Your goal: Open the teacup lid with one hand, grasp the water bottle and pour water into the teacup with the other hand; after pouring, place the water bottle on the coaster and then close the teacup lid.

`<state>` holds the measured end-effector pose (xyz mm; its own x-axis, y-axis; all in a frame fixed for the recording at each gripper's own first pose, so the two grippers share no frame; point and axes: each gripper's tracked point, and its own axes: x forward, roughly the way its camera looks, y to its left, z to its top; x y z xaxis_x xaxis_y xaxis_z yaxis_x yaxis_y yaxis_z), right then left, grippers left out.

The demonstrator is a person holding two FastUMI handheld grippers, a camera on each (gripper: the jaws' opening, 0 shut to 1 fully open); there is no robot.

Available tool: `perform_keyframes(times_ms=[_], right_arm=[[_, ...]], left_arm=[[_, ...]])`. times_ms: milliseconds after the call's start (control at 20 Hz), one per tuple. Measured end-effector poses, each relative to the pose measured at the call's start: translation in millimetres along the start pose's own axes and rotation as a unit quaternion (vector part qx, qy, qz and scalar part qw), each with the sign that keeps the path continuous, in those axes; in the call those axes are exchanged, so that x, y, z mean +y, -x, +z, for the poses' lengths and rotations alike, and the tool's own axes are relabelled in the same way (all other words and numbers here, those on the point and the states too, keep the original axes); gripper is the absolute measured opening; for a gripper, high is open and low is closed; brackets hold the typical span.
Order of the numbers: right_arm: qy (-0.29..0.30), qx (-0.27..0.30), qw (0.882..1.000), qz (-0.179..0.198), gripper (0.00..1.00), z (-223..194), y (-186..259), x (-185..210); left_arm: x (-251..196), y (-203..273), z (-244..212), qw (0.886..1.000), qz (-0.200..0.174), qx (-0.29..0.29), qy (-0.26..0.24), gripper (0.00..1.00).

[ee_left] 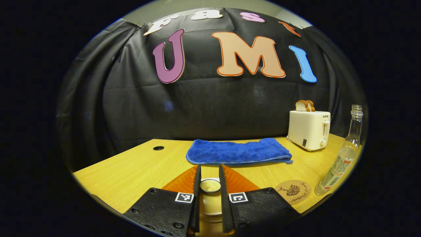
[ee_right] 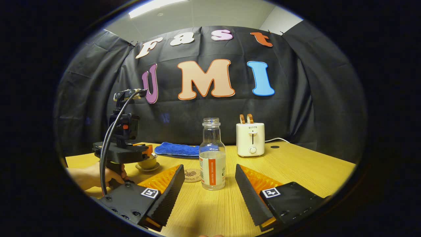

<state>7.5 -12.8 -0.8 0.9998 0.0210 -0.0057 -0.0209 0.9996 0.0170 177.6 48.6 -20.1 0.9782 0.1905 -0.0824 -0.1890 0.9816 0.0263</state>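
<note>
On the worktop (ee_right: 296,171): teacup, water bottle, coaster, blue towel (ee_left: 238,151), toaster (ee_right: 250,139).
Left gripper (ee_left: 210,194): fingers nearly together around the teacup lid's knob (ee_left: 210,185); contact cannot be told.
Teacup (ee_right: 148,162): on its saucer, lid on, under the left gripper.
Right gripper (ee_right: 207,194): fingers wide apart, just short of the water bottle (ee_right: 212,156).
Water bottle: upright, uncapped, partly filled.
Coaster (ee_right: 191,175): beside the bottle, bare.
</note>
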Motion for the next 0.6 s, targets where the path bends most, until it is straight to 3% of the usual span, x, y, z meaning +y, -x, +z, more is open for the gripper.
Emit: perform_keyframes(times_ms=[150,600], right_arm=[[0.008,-0.002,1.0,0.0,0.97,0.4,0.6,1.2],[0.008,-0.005,1.0,-0.002,0.97,2.0,-0.6,0.7]], left_arm=[[3.3,2.3,13.1,0.999,0.001,-0.039,0.003,0.24],[1.7,21.1,7.1,0.999,-0.02,-0.032,0.014,0.24]])
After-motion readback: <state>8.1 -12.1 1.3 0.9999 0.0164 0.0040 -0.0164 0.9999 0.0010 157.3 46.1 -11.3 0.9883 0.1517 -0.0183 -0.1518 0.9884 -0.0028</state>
